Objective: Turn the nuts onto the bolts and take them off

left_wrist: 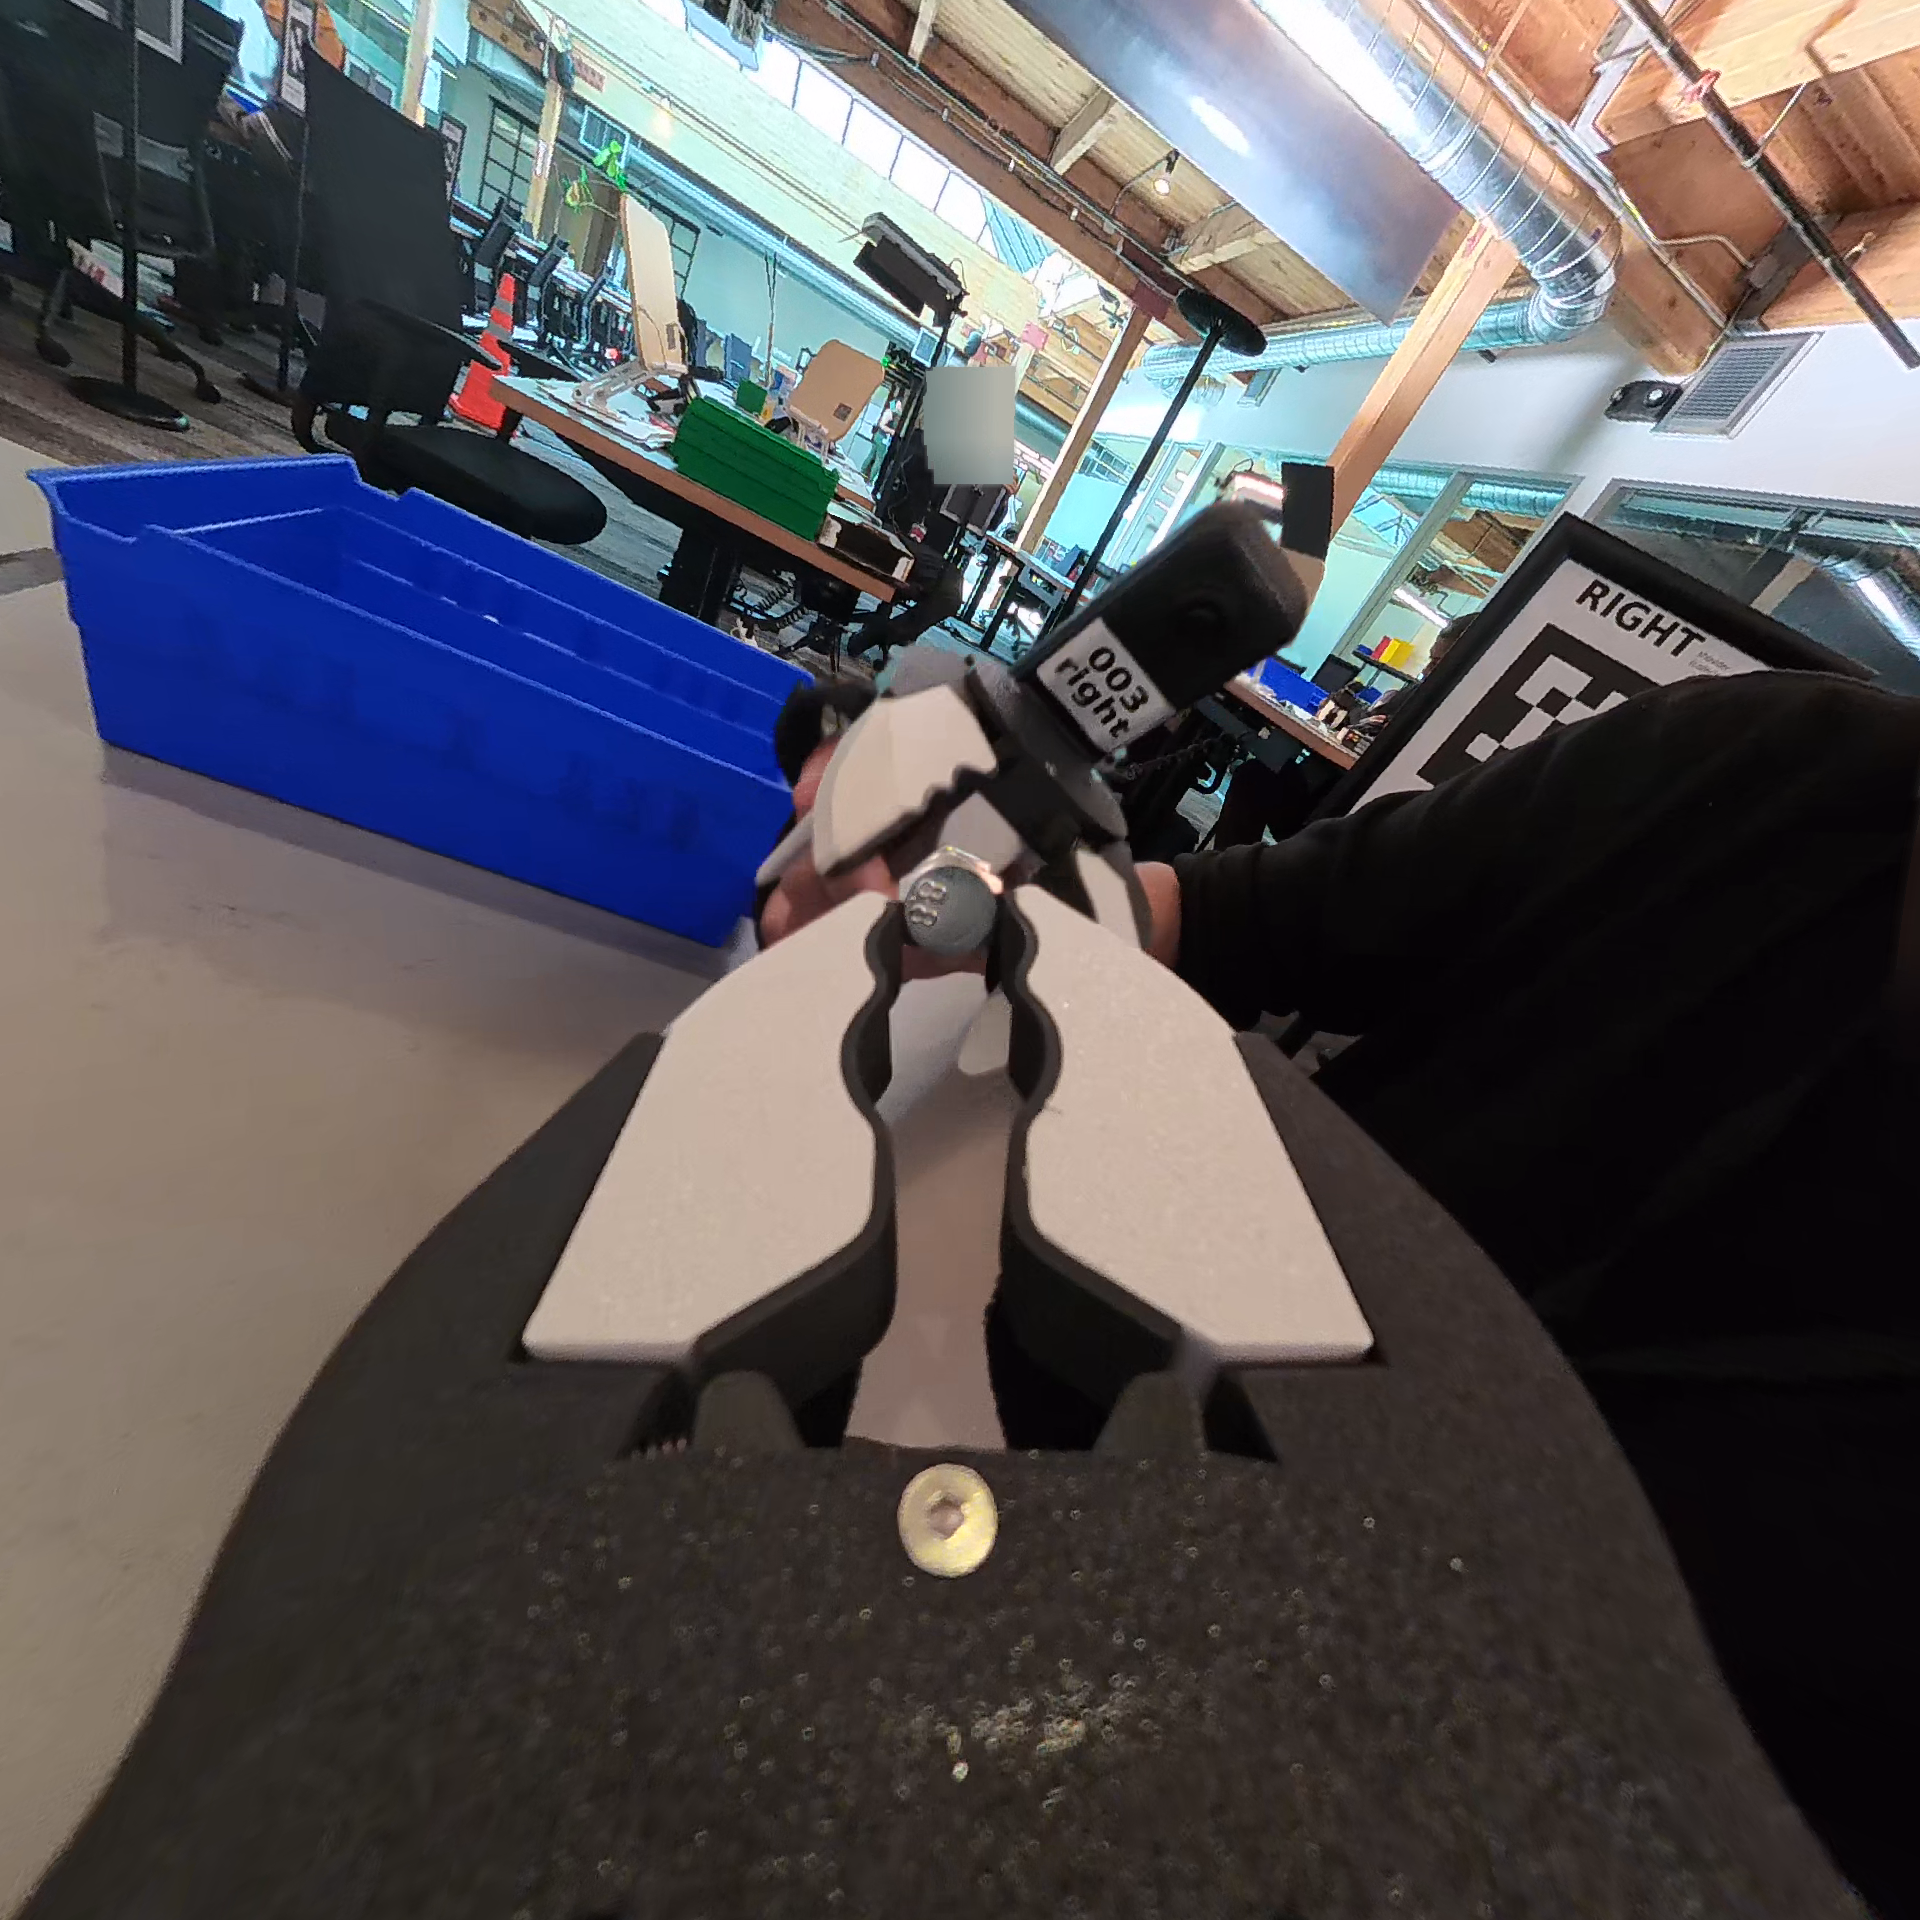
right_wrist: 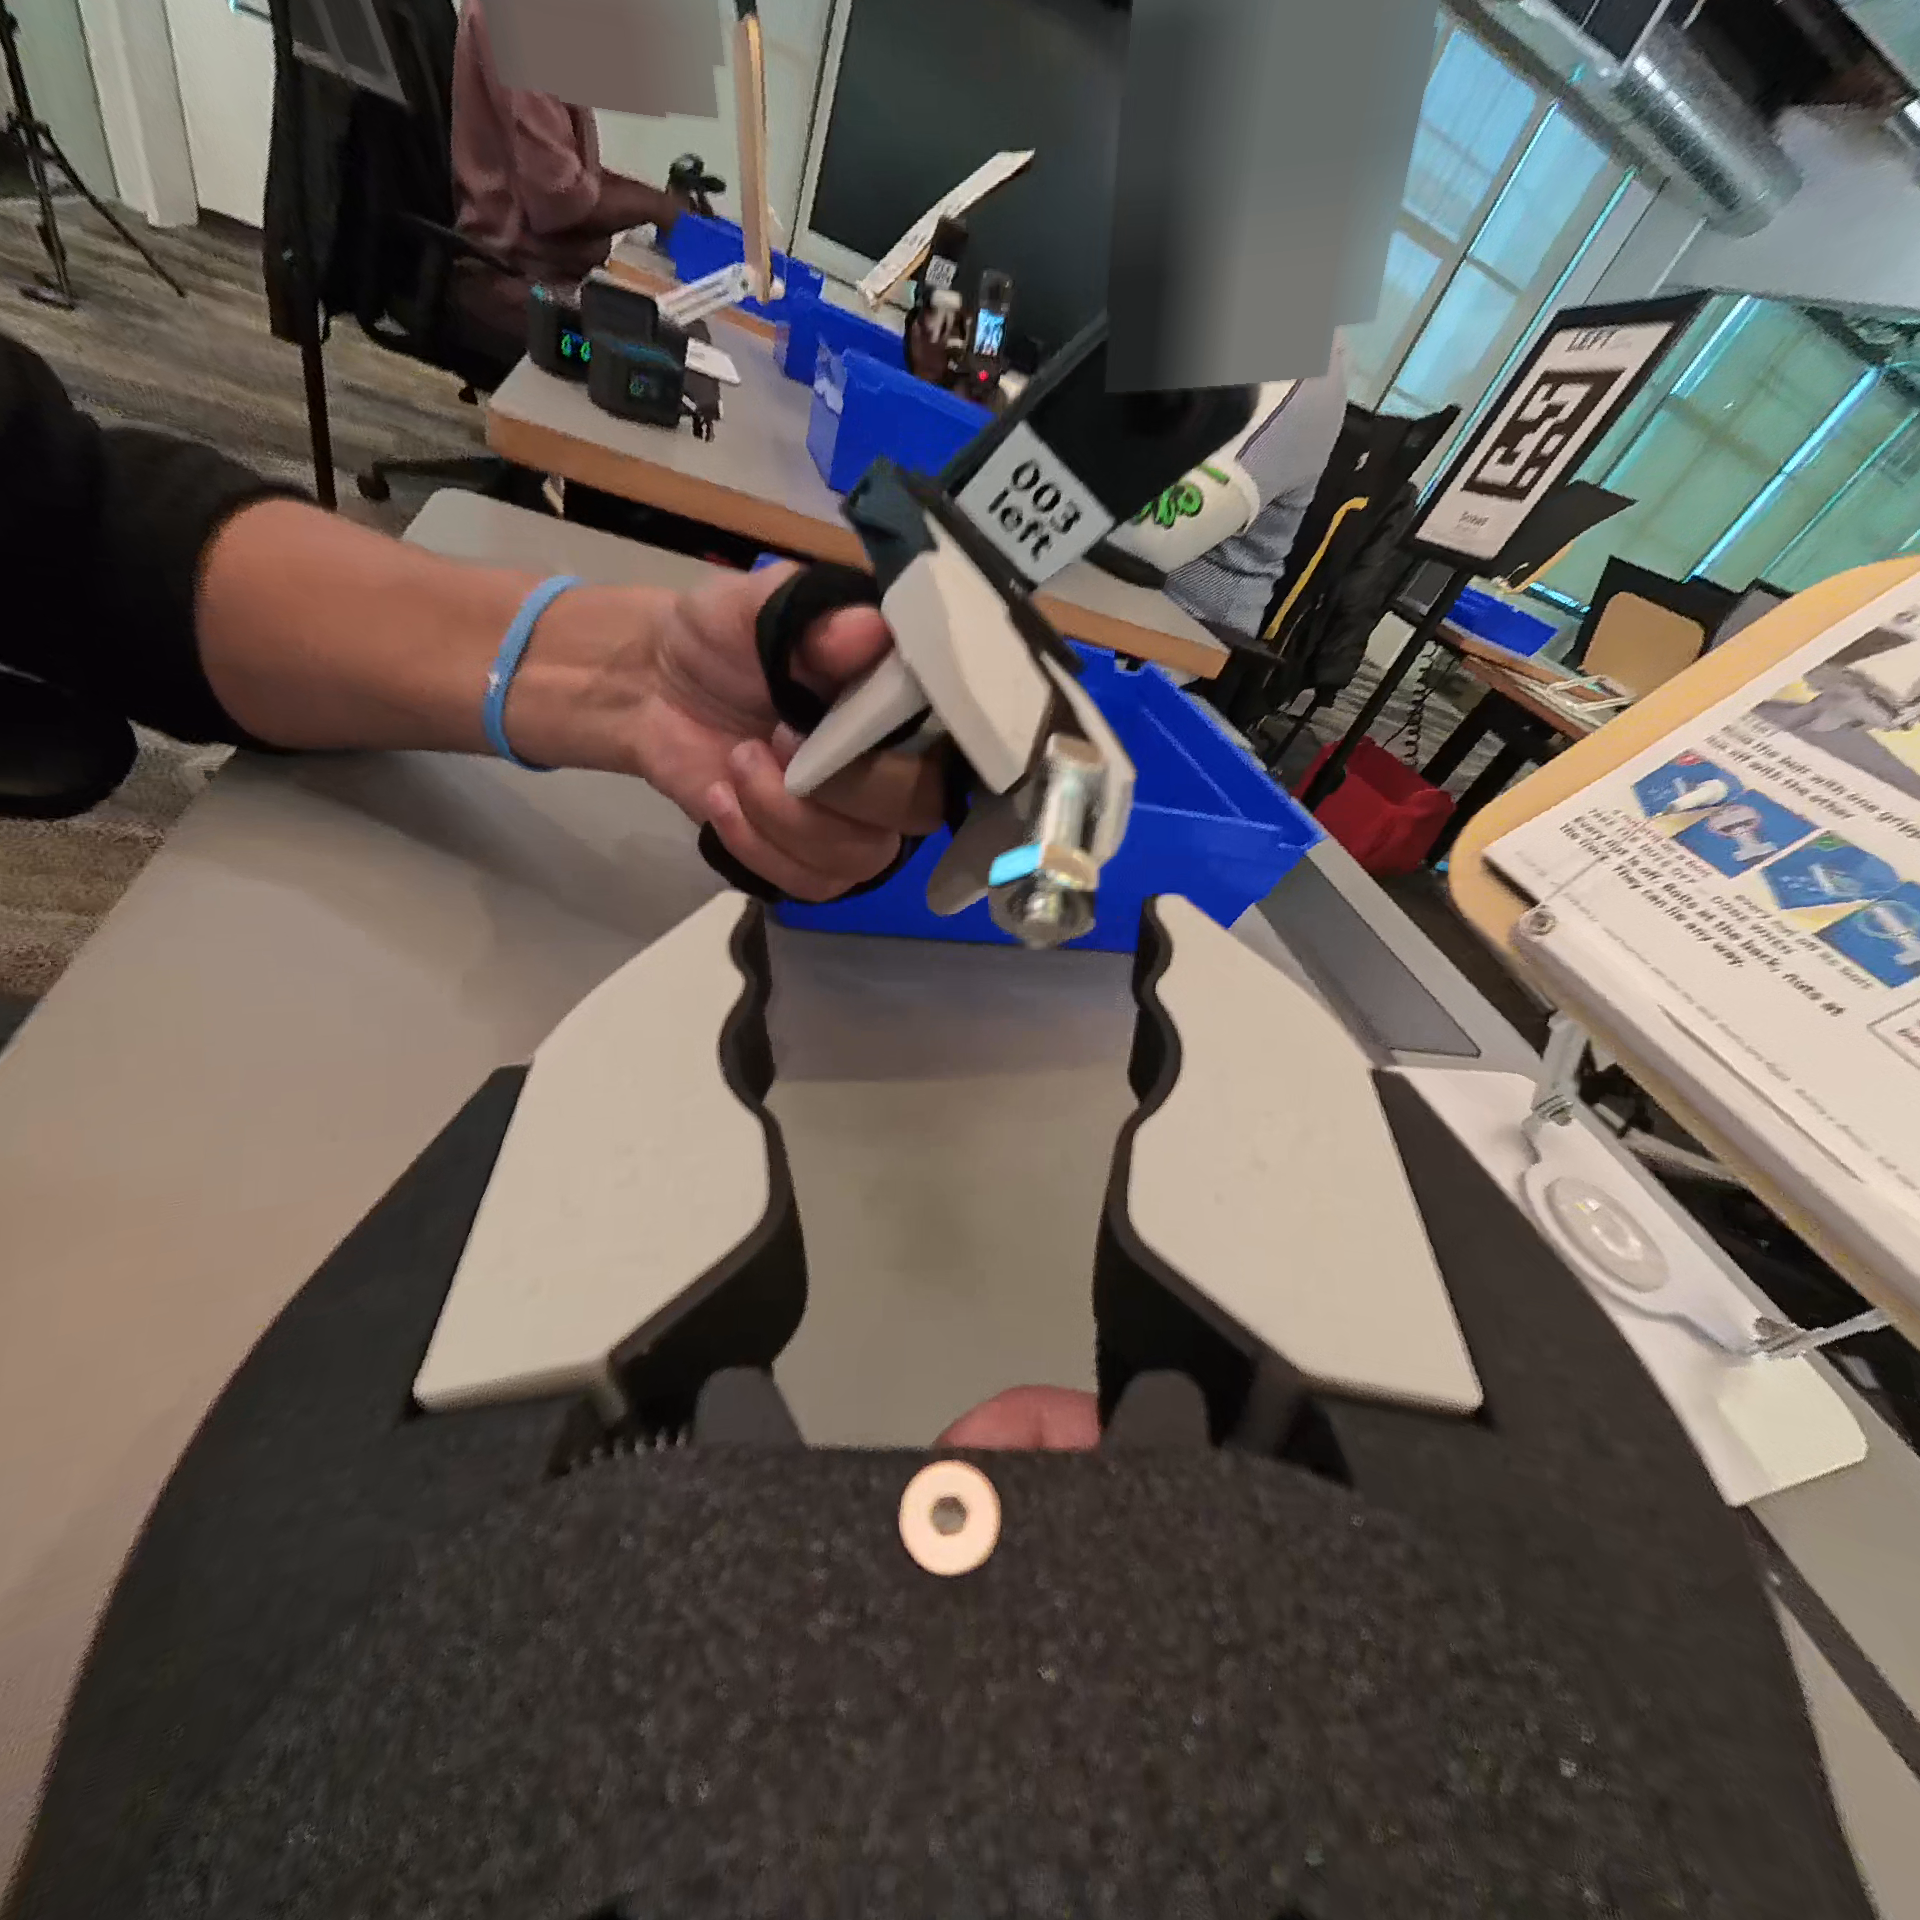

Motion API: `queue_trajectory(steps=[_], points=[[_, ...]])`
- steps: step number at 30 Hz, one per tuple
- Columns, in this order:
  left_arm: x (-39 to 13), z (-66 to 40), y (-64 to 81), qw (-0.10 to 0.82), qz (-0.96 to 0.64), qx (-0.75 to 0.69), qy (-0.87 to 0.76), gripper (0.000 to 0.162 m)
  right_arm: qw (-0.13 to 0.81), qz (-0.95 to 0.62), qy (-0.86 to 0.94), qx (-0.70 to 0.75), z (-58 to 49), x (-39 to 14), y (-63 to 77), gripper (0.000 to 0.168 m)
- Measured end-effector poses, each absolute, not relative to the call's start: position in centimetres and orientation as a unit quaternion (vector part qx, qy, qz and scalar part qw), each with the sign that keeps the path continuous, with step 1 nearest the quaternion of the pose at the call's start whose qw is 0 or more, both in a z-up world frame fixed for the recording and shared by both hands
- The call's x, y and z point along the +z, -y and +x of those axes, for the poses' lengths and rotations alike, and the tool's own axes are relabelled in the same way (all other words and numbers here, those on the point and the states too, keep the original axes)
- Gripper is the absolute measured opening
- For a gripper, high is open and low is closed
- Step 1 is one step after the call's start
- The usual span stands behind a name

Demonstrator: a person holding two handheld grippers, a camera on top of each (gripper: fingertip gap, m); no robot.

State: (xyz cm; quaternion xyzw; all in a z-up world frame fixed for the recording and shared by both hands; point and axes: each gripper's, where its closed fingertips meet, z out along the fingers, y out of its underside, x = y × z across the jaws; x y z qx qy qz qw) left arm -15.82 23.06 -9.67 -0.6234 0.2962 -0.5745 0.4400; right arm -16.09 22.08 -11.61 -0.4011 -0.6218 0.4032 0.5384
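The left gripper (left_wrist: 948, 920) pinches the shiny silver metal bolt (right_wrist: 1070, 831), so bring the right gripper's (right_wrist: 951, 997) spread fingers around its silver nut (right_wrist: 1039, 912), squeeze, then twist slowly.

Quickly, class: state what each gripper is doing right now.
Left gripper: closed, holding the bolt.
Right gripper: open, holding nothing.

Blue bin (left_wrist: 416, 665) on grey table (left_wrist: 208, 1039), instruction sheet (right_wrist: 1745, 935) alongside.

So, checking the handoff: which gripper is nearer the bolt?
Left. The left gripper is shut on the bolt itself; the right gripper is open just short of its nut end, not touching.
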Motion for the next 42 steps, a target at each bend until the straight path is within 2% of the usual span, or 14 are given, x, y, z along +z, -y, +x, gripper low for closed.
queue_trajectory(steps=[5,9,18,24,32,39,42], points=[[-10.0,-15.5,-23.0,0.437,-0.626,-0.572,-0.300,0.016,0.543,-0.386,0.628,0.403,-16.1,-10.7,-20.7,0.067],[-10.2,-15.6,-23.2,0.438,-0.634,-0.563,-0.299,0.016,0.545,-0.394,0.624,0.398,-16.8,-11.9,-20.8,0.076],[-9.7,-15.6,-23.0,0.440,-0.624,-0.573,-0.297,0.016,0.522,-0.430,0.613,0.408,-16.5,-13.1,-22.4,0.069],[-9.6,-15.9,-23.3,0.442,-0.622,-0.577,-0.290,0.016,0.573,-0.392,0.603,0.393,-16.1,-10.7,-21.6,0.071],[-9.3,-16.1,-23.3,0.445,-0.616,-0.585,-0.283,0.016,0.545,-0.417,0.617,0.386,-17.3,-13.8,-21.6,0.074],[-9.2,-16.4,-23.5,0.446,-0.615,-0.589,-0.275,0.016,0.599,-0.393,0.582,0.385,-15.7,-9.9,-22.0,0.072],[-9.0,-16.3,-23.4,0.443,-0.609,-0.600,-0.271,0.016,0.602,-0.387,0.588,0.376,-16.2,-10.4,-21.3,0.071]])
